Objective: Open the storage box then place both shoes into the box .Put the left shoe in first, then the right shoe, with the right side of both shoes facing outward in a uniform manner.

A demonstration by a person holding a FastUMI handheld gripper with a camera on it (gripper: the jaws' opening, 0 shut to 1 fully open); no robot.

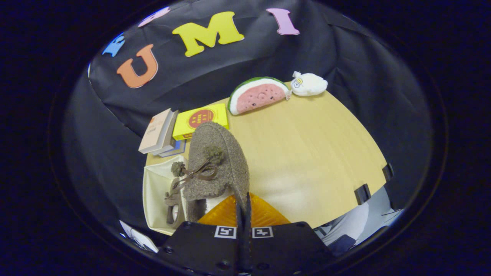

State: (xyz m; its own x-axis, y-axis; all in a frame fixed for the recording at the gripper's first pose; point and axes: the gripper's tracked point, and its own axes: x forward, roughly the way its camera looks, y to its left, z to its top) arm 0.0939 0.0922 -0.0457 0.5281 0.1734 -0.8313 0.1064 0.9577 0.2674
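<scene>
Here, low and centre-left in the frame, the gripper [243, 207] has its fingers pinched nearly together on the collar of a fuzzy brown shoe [216, 161] held above the open cream storage box [153, 199]; next move, likely: lower it in, right side outward.

A fuzzy brown shoe [218, 161] with pom-pom laces stands toe-up at lower centre-left, over the open cream storage box [153, 199] at lower left.
</scene>
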